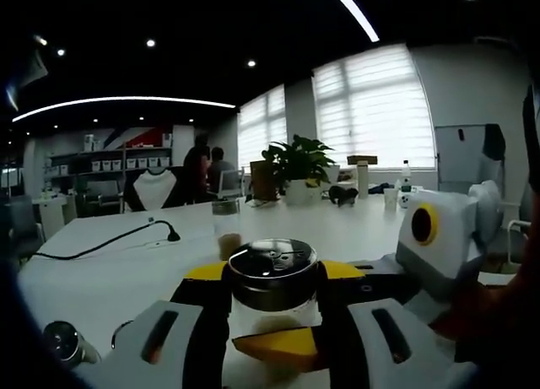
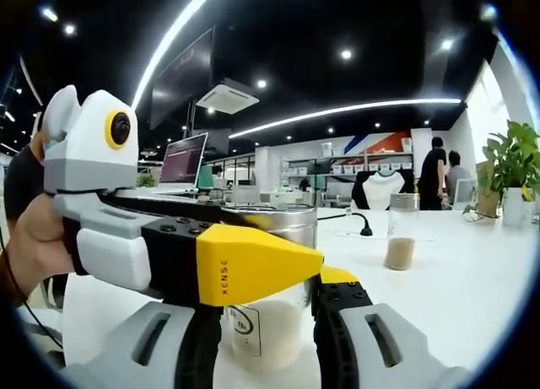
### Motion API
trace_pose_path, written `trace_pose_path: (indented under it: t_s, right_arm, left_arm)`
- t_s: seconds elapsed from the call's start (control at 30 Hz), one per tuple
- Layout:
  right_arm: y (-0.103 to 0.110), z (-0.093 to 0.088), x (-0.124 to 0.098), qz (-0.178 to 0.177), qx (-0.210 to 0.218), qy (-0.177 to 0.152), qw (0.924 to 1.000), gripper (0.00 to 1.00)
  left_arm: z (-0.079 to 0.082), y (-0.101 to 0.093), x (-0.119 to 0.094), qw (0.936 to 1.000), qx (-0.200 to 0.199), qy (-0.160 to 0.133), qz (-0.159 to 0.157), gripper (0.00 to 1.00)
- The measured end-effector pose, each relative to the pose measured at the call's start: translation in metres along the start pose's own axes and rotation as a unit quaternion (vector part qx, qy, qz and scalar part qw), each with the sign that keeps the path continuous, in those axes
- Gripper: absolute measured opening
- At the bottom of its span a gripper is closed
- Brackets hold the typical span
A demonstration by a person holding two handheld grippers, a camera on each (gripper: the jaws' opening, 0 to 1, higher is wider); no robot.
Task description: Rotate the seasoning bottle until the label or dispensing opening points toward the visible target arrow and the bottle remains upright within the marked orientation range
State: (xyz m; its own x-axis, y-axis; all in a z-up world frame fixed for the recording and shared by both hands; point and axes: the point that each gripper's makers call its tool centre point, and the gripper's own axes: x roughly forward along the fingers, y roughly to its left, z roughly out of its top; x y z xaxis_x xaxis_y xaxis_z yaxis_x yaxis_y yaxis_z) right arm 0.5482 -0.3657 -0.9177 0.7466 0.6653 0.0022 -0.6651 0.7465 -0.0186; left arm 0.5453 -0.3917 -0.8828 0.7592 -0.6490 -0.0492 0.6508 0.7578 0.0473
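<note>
A clear seasoning bottle (image 1: 272,298) with a shiny metal lid stands on the white table (image 1: 126,279), pale powder in its bottom. In the left gripper view my left gripper (image 1: 274,271) is shut on it at lid height, with yellow tips on either side. My right gripper (image 1: 283,338) comes in from the right, one yellow tip low in front of the glass. In the right gripper view the same bottle (image 2: 270,321) sits between the pads of my right gripper (image 2: 272,279), which press on it. My left gripper (image 2: 253,262), held by a hand, crosses in from the left.
A second jar (image 2: 400,230) with brown seasoning stands farther back on the table. A black cable (image 1: 110,241) lies at the left, with a small metal object (image 1: 63,343) nearby. A potted plant (image 1: 297,165), an open laptop (image 2: 184,161) and people at the back (image 1: 202,165) are also in sight.
</note>
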Motion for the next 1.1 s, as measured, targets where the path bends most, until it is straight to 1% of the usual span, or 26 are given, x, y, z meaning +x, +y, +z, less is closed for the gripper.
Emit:
trace_pose_path:
  t_s: [0.13,0.27,0.4,0.73,1.1]
  right_arm:
    - [-0.0004,0.0,0.0006,-0.008,-0.001,-0.002,1.0,0.39]
    - [-0.0022,0.0,0.0005,-0.023,-0.003,-0.015,0.9996,0.39]
    - [-0.0036,0.0007,0.0011,-0.033,-0.013,-0.02,0.9992,0.39]
    - [-0.006,0.0011,0.0024,-0.032,-0.012,-0.019,0.9992,0.39]
    - [-0.0057,0.0006,0.003,-0.04,-0.023,-0.013,0.9988,0.39]
  left_arm:
    - [0.0012,-0.0001,-0.0008,0.9998,0.02,0.007,0.004,0.43]
    - [0.0017,0.0002,-0.0007,0.9995,0.03,0.008,0.008,0.43]
    - [0.0022,0.0008,-0.0013,0.9995,0.029,0.006,0.009,0.42]
    - [0.0024,0.0031,0.0006,0.9995,0.029,0.005,0.01,0.42]
    - [0.0024,0.005,0.0024,0.9994,0.032,0.007,0.011,0.42]
